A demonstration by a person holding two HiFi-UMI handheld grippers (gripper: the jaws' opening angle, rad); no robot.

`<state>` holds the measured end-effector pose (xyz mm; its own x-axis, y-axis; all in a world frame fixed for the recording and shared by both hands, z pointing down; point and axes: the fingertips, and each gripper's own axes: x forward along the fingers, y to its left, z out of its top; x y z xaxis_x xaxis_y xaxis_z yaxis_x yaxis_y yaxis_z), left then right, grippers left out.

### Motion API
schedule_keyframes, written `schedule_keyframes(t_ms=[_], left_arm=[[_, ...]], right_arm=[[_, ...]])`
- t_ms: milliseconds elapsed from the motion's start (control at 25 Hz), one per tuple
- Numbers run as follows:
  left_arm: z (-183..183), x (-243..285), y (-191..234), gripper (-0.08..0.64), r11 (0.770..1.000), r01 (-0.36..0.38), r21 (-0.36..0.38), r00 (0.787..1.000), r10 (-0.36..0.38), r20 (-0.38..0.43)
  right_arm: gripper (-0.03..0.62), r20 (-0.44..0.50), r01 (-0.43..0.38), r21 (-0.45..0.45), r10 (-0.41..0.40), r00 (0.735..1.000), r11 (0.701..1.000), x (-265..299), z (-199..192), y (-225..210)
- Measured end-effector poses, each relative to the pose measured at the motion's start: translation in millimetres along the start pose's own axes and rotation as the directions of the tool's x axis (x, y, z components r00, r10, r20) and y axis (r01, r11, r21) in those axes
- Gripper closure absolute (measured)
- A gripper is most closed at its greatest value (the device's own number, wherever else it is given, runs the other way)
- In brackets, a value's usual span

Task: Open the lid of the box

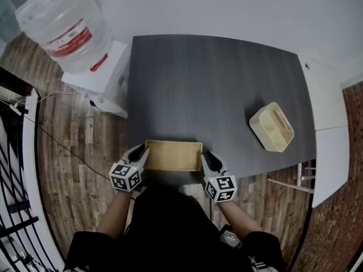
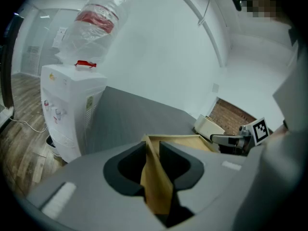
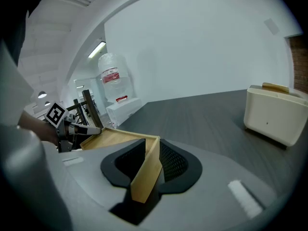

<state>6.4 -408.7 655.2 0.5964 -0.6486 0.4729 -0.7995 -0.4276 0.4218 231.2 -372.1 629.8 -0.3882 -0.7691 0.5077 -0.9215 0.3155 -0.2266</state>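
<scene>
A shallow wooden box (image 1: 173, 156) lies at the near edge of the dark table (image 1: 215, 78), between both grippers. My left gripper (image 1: 140, 152) holds its left end; in the left gripper view the thin wooden wall (image 2: 156, 182) is pinched between the pads of that gripper (image 2: 153, 153). My right gripper (image 1: 209, 158) is at the right end. In the right gripper view the box wall (image 3: 147, 174) leans slanted between the jaws of that gripper (image 3: 151, 158), with room on its left side, so these jaws stand open around it.
A cream box (image 1: 272, 128) with a tan strip on top sits on the table's right side. A white water dispenser (image 1: 105, 78) with a big bottle stands on the floor left of the table. The person's body is close to the near edge.
</scene>
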Motion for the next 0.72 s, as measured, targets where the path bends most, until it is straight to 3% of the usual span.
schedule_keyframes(t_ms=[160, 720], left_arm=[[-1.0, -0.1, -1.5, 0.477, 1.0, 0.004, -0.011, 1.0, -0.004, -0.002], [-1.0, 0.1, -0.1, 0.477, 1.0, -0.013, 0.005, 1.0, 0.013, -0.021]], right_arm=[[0.476, -0.043, -0.005, 0.03, 0.006, 0.999, 1.0, 11.5, -8.9, 0.6], [0.508, -0.076, -0.013, 0.044, 0.016, 0.997, 0.999, 23.4, -12.7, 2.9]])
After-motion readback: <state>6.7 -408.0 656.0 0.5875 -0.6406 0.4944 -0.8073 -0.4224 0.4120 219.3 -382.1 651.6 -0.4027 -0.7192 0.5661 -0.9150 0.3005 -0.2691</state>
